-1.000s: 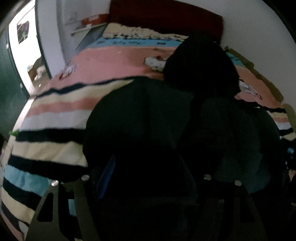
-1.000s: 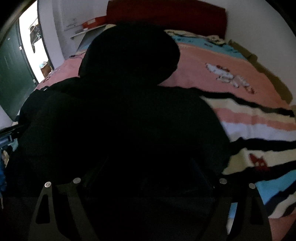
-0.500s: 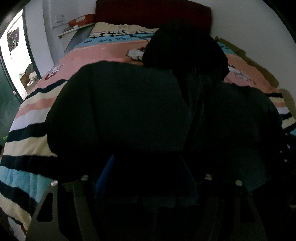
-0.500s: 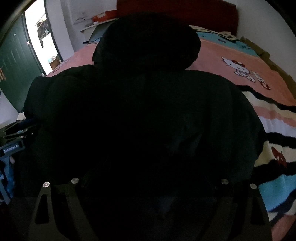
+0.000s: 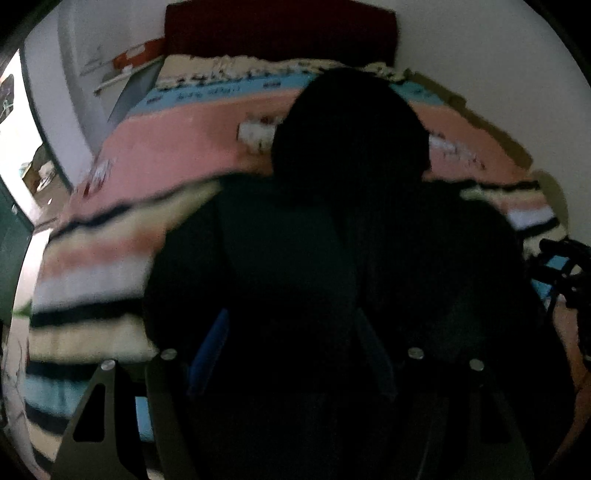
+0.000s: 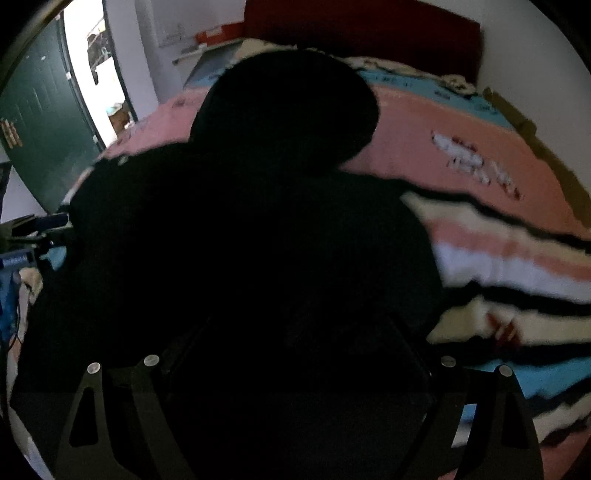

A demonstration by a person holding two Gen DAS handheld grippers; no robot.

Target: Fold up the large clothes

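A large black hooded garment [image 5: 332, 240] lies spread on the striped blanket [image 5: 92, 277] of a bed, with its hood [image 5: 351, 129] pointing to the headboard. My left gripper [image 5: 291, 354] hovers over its near left part with the jaws wide apart. The blue inner face of one finger [image 5: 210, 350] is bare. In the right wrist view the same garment [image 6: 258, 240] and hood [image 6: 284, 110] fill the middle. My right gripper [image 6: 295, 332] hangs over the near right part, its fingers faint against the black cloth and spread wide. I see no cloth pinched in either.
A dark red headboard [image 5: 280, 29] and a white wall close the far end. A shelf [image 5: 129, 70] stands by the bed's far left corner, and a green door [image 6: 40, 122] stands open at left. Bare blanket [image 6: 498, 258] stretches right of the garment.
Half a second ago both cameras sat closer and the garment filled more of each view. Both have since drawn back up, showing more blanket. The jaws kept their width.
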